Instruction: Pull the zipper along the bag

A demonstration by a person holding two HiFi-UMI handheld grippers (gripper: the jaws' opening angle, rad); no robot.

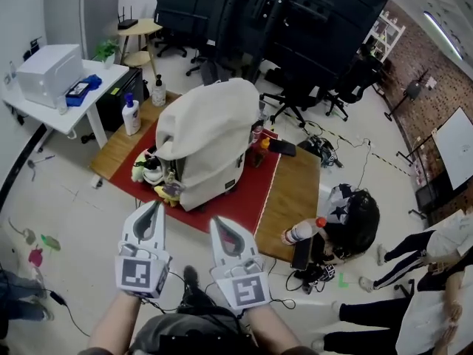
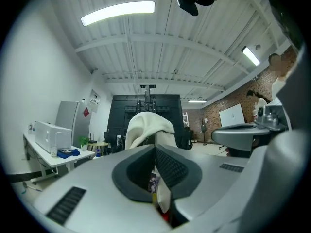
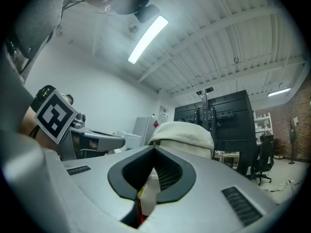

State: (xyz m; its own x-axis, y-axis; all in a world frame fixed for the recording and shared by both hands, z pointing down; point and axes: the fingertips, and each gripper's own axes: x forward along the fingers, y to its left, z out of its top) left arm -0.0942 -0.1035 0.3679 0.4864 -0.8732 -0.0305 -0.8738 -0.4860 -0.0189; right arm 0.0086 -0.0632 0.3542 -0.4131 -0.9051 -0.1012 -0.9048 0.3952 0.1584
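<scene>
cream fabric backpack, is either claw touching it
No, the left claw and right claw hang short of the cream fabric backpack, with floor showing between.

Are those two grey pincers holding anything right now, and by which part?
Nothing is held. The left gripper and right gripper are both shut and empty, short of the cream fabric backpack on the red mat.
</scene>
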